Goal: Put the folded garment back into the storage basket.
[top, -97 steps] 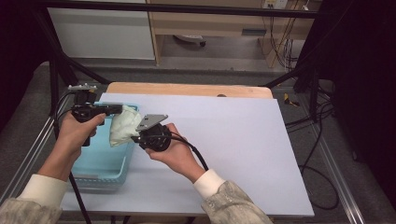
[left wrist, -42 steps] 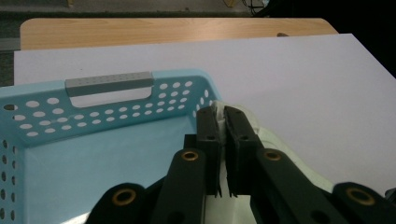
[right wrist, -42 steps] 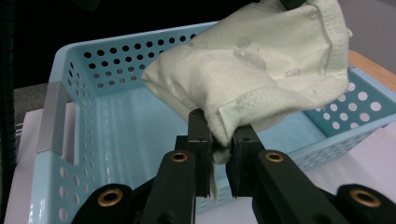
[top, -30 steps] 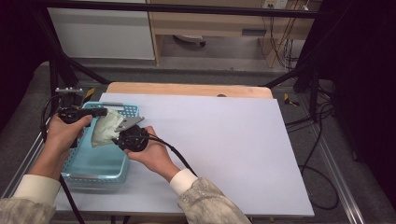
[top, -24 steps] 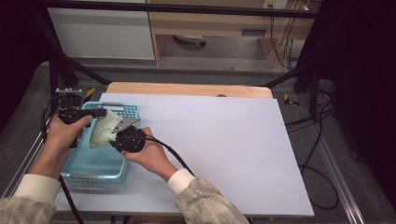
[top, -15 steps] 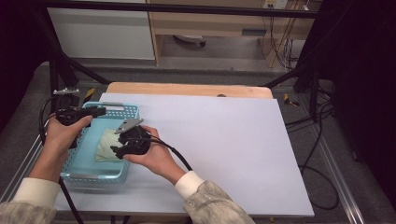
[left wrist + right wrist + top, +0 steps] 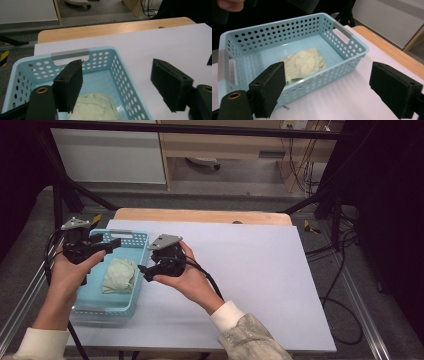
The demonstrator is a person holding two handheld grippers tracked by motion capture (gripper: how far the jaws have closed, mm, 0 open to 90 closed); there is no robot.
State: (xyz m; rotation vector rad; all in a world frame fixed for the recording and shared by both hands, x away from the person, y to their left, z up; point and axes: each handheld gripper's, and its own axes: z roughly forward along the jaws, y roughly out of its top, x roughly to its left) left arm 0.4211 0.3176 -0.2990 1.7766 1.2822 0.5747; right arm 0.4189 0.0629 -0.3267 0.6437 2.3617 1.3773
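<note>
Folded cloth [image 7: 120, 275] now lying in basket [image 7: 131, 238], dropped since earlier frame. Both grippers, left [image 7: 111, 243] and right [image 7: 144, 271], jaws just opening, holding nothing. Risk: right jaws, seemingly just beside rim, snagging and tipping basket.

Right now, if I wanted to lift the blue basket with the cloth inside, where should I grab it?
Probably by the grey-topped handle slot in a short end wall of the light blue basket. That wall has a cut-out under a flat grey bar, so a jaw can slip through from outside while the other goes inside, coming from above. The folded pale green cloth lies mid-floor, clear of both ends.
</note>
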